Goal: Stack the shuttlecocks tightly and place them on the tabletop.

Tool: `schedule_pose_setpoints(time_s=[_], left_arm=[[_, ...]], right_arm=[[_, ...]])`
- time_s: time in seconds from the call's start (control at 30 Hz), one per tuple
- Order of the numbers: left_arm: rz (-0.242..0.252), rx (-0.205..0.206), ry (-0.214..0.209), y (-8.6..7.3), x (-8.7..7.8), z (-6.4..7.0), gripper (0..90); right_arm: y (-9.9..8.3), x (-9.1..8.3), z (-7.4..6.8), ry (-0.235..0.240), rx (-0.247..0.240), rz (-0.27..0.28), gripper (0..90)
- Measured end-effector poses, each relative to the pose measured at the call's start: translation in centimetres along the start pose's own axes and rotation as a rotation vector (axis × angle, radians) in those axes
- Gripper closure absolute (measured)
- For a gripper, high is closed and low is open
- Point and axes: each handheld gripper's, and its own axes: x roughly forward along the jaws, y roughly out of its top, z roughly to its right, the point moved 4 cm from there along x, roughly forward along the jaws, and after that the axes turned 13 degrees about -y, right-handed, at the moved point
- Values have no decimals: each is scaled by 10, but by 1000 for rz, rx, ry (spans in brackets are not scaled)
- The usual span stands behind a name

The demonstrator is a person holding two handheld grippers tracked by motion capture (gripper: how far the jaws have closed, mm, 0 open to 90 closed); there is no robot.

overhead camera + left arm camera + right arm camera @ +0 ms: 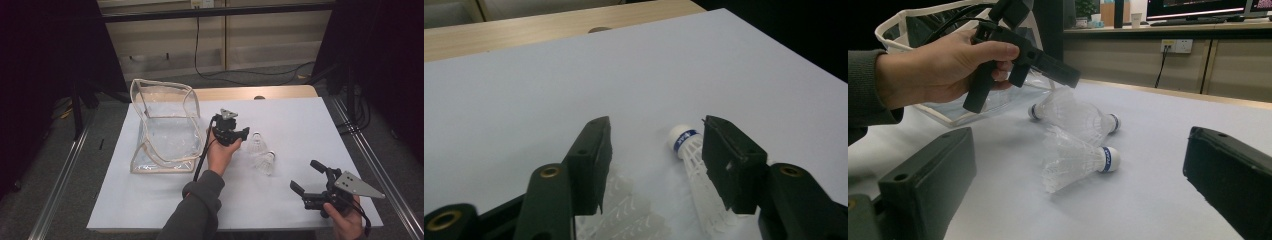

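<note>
My left gripper (pixel 246 134) hangs just over the shuttlecocks, its black, blocky jaws spread wide and gripping nothing. Between them, in the left gripper view, lies a shuttlecock (pixel 694 172) — a white rounded cork banded in blue, its translucent plastic skirt ribbed like fine netting. A second skirt (pixel 624 212) shows under the left jaw. From the right gripper view I count three shuttlecocks in a loose cluster on the smooth white table (pixel 280 210), the nearest one (pixel 1075 160) on its side, cork to the right. My right gripper (pixel 309 179) waits well apart near the table's front corner, jaws wide and empty. The clear, soft plastic pouch (pixel 165 125) with cream piping stands open beside my left hand (pixel 220 152).
</note>
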Motion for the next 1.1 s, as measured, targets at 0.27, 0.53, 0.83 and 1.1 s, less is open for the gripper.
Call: schedule_pose_setpoints(time_s=[0.27, 0.53, 0.83, 1.1], left_arm=[[3, -15, -57, 2, -3, 10, 323], [-11, -7, -101, 1, -5, 20, 227], [-13, 19, -165, -3, -11, 32, 97], [-18, 57, -220, -11, -17, 46, 62]], right_arm=[[0, 0, 0, 2, -1, -2, 2], [0, 0, -1, 4, -2, -3, 2], [0, 0, -1, 5, -4, -1, 2], [0, 1, -2, 6, -5, -3, 2]])
